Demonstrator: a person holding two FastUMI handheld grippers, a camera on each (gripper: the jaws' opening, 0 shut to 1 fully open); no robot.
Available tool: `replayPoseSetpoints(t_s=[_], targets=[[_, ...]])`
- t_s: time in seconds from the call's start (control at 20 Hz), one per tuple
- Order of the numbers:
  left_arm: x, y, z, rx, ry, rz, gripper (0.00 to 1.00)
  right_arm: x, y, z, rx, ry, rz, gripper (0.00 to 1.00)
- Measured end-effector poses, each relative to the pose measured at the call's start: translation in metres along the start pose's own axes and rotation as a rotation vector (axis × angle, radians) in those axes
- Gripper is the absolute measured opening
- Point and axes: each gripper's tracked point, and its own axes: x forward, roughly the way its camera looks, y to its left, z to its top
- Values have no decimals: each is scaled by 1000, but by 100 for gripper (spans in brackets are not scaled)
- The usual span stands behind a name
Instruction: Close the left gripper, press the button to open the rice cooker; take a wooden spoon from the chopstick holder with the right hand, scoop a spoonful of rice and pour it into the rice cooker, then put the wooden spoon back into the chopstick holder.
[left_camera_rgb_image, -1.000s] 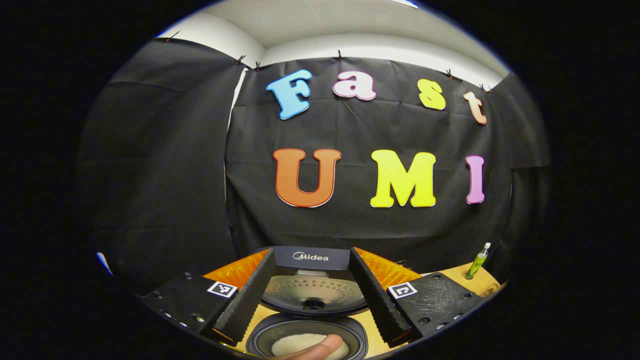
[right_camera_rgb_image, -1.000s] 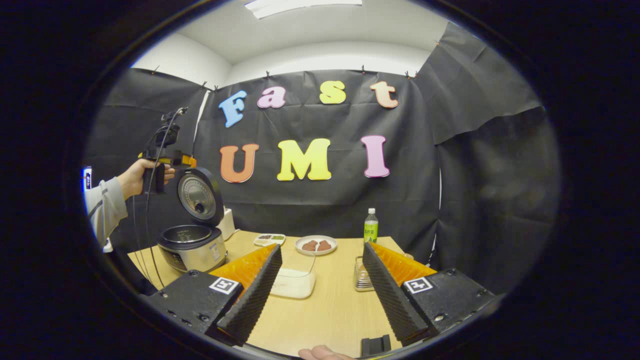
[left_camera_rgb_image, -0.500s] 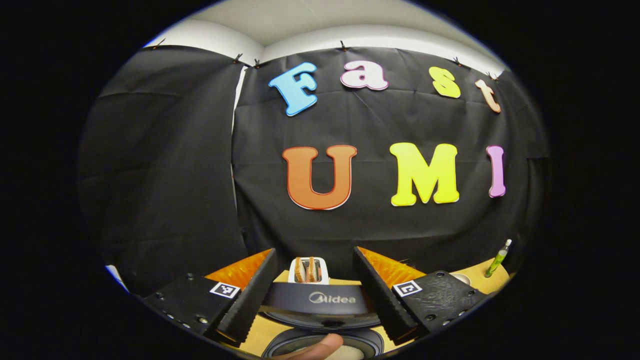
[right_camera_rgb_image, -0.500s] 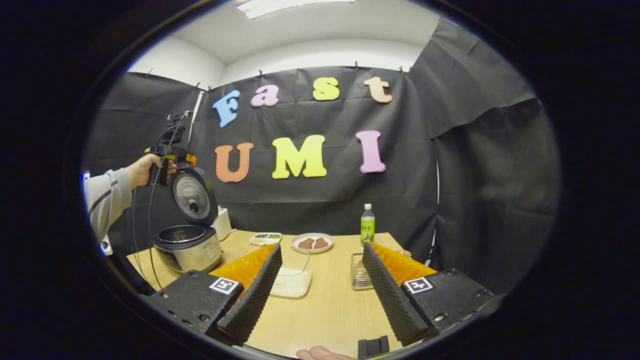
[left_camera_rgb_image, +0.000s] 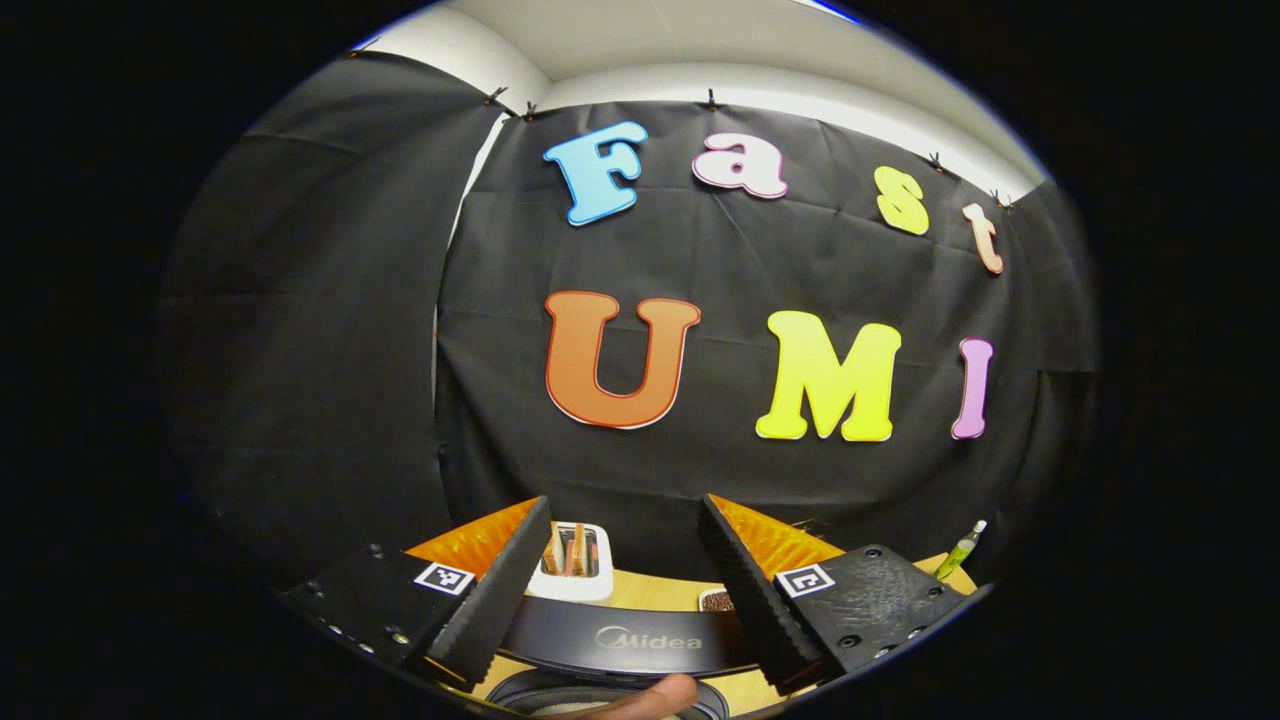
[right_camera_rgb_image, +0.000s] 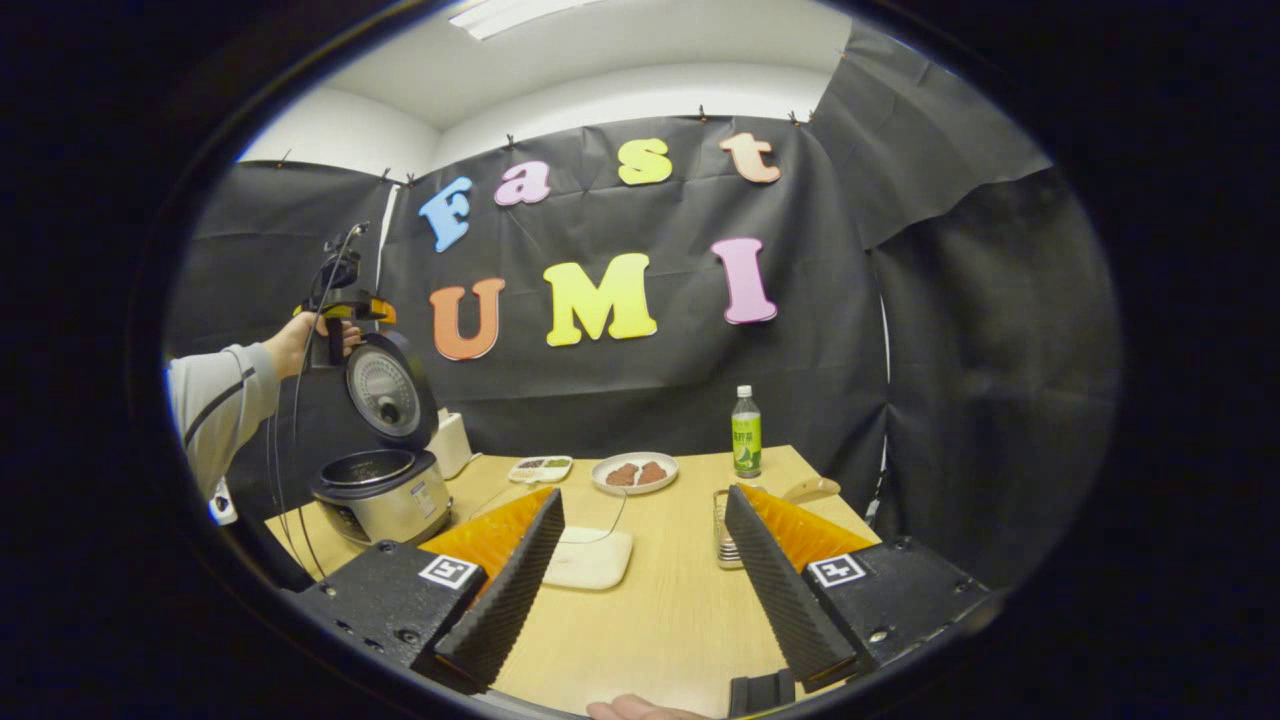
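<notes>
Both grippers, L (left_camera_rgb_image: 622, 590) & R (right_camera_rgb_image: 644, 575), jaws spread, empty; "Midea" lid (left_camera_rgb_image: 625, 636) at 6 o'clock.

the rice cooker (left_camera_rgb_image: 625, 690) pot below the left gripper's fingers is cut off by the bottom edge, a fingertip (left_camera_rgb_image: 655, 695) covering part. the right gripper's finger (right_camera_rgb_image: 790, 560) hides much of the chopstick holder (right_camera_rgb_image: 722, 530); its contents cannot be told.

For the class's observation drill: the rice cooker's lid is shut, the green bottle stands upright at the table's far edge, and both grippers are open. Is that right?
Not quite: the rice cooker has its lid raised, as the right gripper view shows. The green bottle does stand upright at the table's far edge, and the left gripper and right gripper are both open.
</notes>
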Motion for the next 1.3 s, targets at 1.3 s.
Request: replayPoseSetpoints(t_s=[1.3], targets=[[-146,-3,-170,46,206,-53,98,-106,45,30,-91,-123,34,100]])
